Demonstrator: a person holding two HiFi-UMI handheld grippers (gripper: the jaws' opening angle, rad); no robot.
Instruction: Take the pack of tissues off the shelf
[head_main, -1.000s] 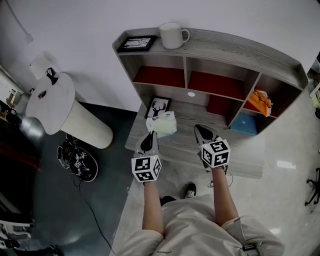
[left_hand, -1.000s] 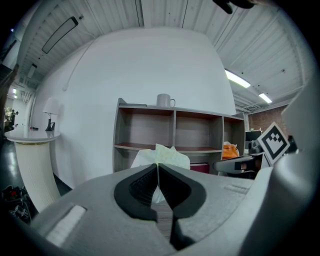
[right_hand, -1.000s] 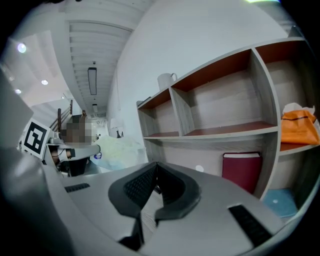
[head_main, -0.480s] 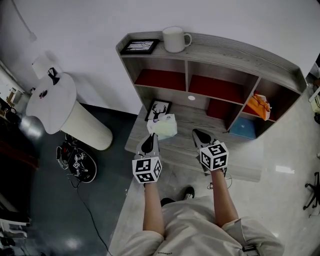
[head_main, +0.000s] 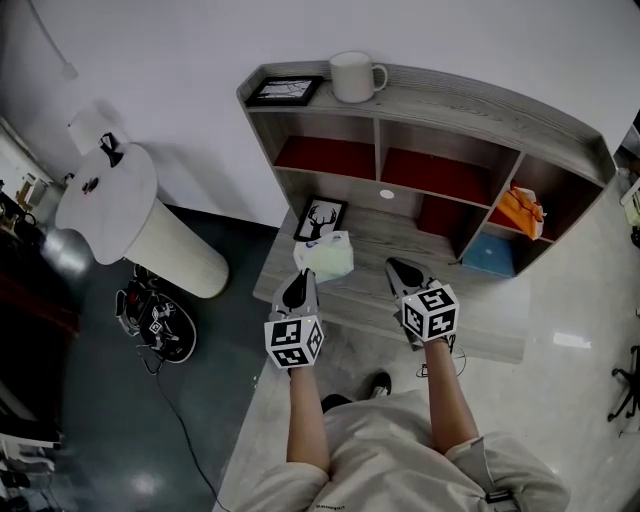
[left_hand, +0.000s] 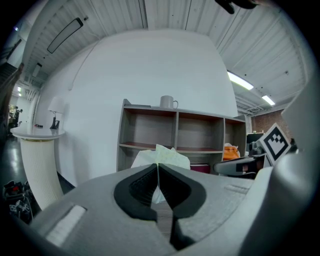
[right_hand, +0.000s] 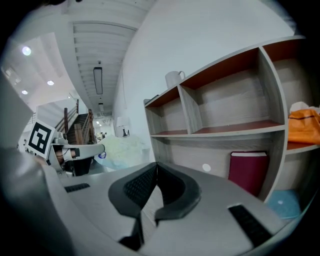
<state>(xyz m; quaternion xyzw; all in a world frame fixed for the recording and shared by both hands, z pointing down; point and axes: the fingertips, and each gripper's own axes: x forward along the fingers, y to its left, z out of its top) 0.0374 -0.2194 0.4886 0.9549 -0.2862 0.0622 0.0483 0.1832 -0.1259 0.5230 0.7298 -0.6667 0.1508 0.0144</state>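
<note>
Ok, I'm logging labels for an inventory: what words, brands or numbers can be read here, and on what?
No text here reads clearly.
On the pack of tissues: a small blue mark, too blurred to read.
On the shirt hem: a line of tiny print, too small to read.

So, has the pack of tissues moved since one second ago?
No. The pack of tissues is as close in front of the deer picture as before.

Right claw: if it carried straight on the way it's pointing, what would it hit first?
It would probably meet the shelf's lower back panel near the white dot, left of the dark red box, though depth is unclear.
</note>
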